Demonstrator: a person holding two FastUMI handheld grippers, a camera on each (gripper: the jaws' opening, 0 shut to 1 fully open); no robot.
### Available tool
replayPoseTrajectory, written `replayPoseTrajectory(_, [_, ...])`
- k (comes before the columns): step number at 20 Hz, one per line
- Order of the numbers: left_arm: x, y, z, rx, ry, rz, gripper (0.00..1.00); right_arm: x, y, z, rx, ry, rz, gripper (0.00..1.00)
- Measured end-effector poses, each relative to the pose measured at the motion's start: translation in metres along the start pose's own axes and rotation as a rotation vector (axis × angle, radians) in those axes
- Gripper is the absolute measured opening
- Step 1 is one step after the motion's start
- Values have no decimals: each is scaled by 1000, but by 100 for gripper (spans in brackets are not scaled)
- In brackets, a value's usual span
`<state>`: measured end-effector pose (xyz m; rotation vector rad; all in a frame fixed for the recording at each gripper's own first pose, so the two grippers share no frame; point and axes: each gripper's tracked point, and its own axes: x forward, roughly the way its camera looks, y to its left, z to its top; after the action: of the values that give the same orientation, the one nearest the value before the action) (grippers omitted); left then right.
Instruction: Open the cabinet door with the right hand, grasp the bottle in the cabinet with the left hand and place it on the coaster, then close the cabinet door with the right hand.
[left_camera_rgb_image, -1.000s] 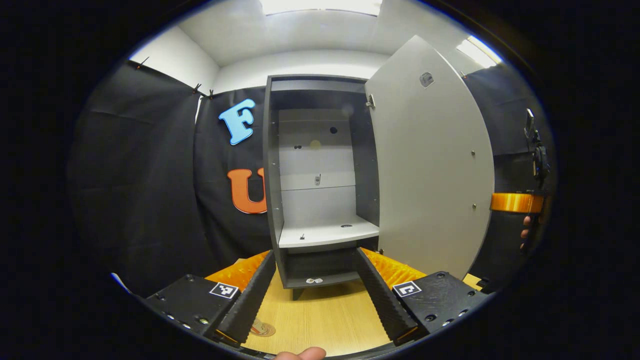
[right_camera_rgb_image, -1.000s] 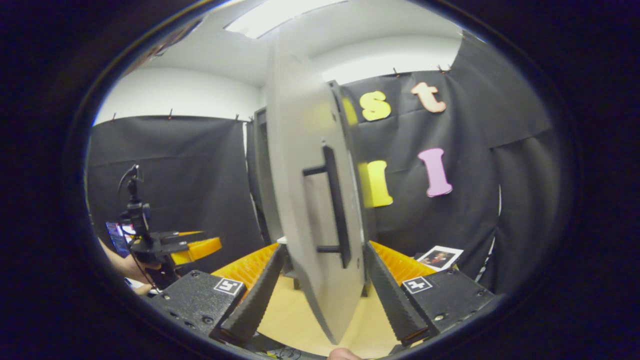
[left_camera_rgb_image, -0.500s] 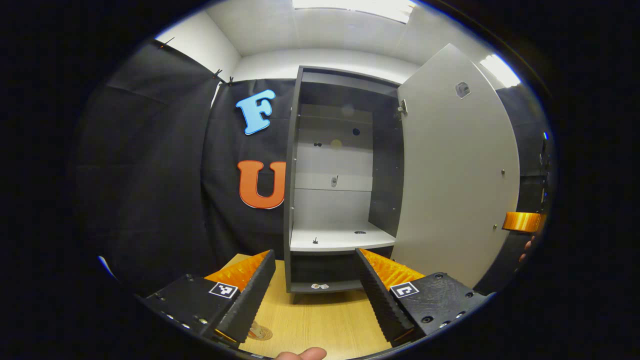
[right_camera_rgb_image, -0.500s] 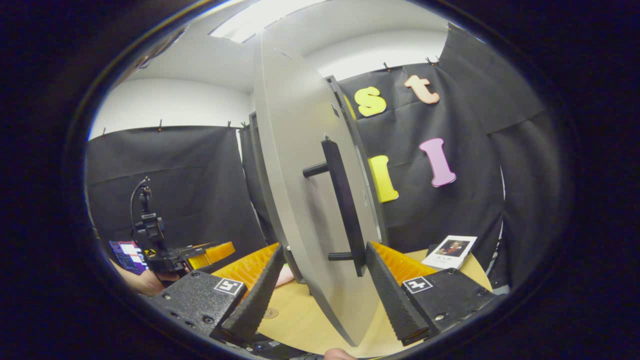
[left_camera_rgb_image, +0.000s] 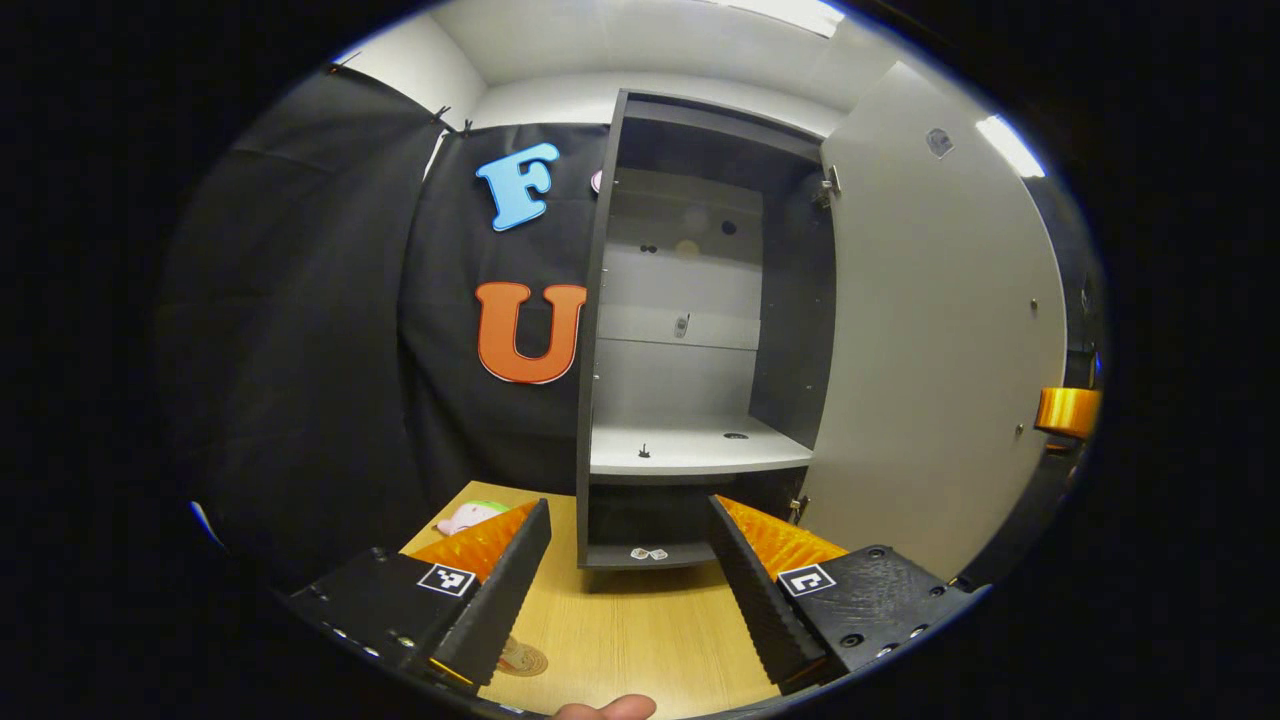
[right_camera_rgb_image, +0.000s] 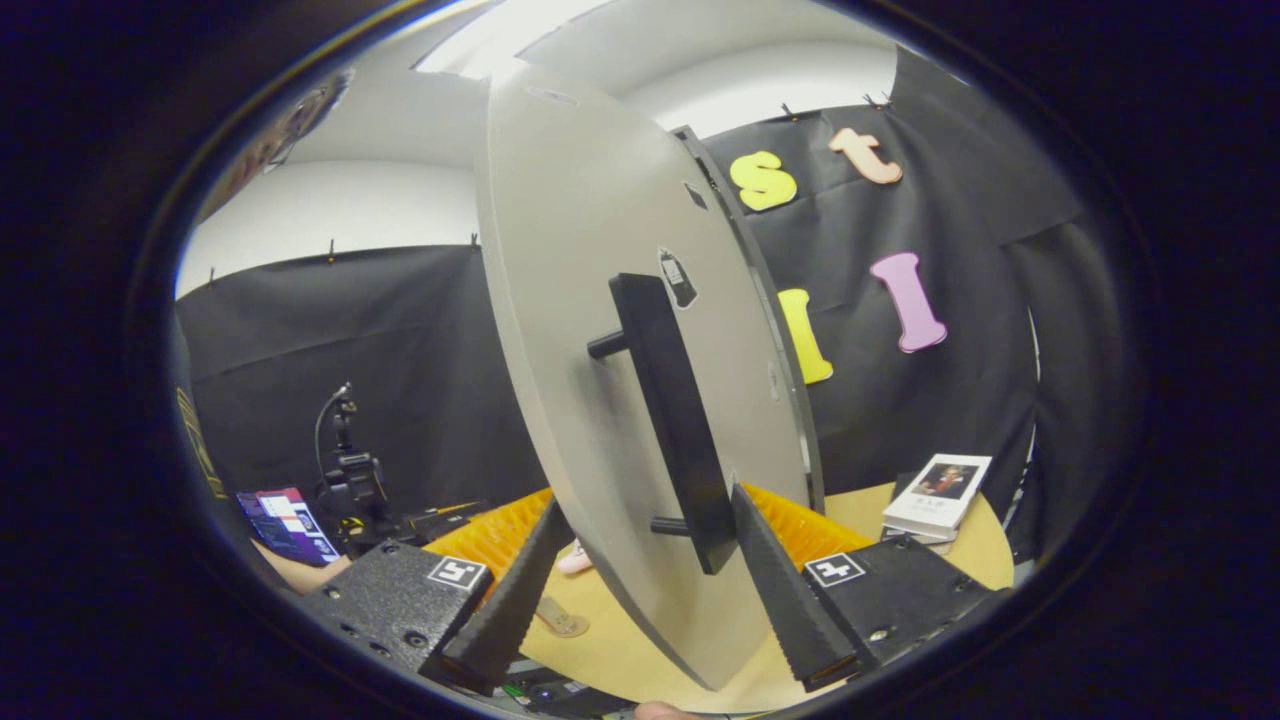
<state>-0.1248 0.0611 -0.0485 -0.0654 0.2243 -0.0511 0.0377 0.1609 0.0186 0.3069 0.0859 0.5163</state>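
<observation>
While small stickers are seen on the cabinet (left_camera_rgb_image: 600, 300), on its lower front edge and high on the door, no writing on them can be made out; the booklet (right_camera_rgb_image: 938, 490) at the table's far edge carries a cover picture too small to read. Square coded markers are fixed to both grippers' bodies.

With the cabinet door (left_camera_rgb_image: 935, 330) swung wide to the right, a pale shelf (left_camera_rgb_image: 690, 455) is exposed inside, and only a tiny dark peg and a small round spot are seen on it. No bottle can be picked out in the compartment. A round coaster (left_camera_rgb_image: 522, 657) lies flat on the wooden table (left_camera_rgb_image: 640, 640), beside the left finger of the left gripper (left_camera_rgb_image: 628, 580), and a small pink and green object (left_camera_rgb_image: 465, 517) rests near the cloth wall.

That gripper's fingers are spread apart over the table, gripping nothing.

The right gripper (right_camera_rgb_image: 640, 570) is likewise spread, its fingers flanking the door's free edge and the lower end of the black bar handle (right_camera_rgb_image: 670, 420); whether either finger touches them cannot be told.
</observation>
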Motion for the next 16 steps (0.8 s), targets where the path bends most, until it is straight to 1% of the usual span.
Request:
replayPoseTrajectory(1, [4,4,-2,8,4,-4,94,5,4,-1,5,7,17,96])
replayPoseTrajectory(2, [9,7,-3,8,4,-10,94,11,8,-1,7,13,29,100])
replayPoseTrajectory(7, [32,22,-6,-28,4,-53,94,35,25,-3,10,17,43,100])
replayPoseTrajectory(10, [41,31,-8,-42,12,-69,94,45,41,-8,3,28,69,100])
replayPoseTrajectory(14, [51,46,-8,-27,12,-42,94,67,57,-17,-5,59,129,100])
replayPoseTrajectory(16, [55,52,-10,-31,29,-25,94,79,64,-18,23,66,179,100])
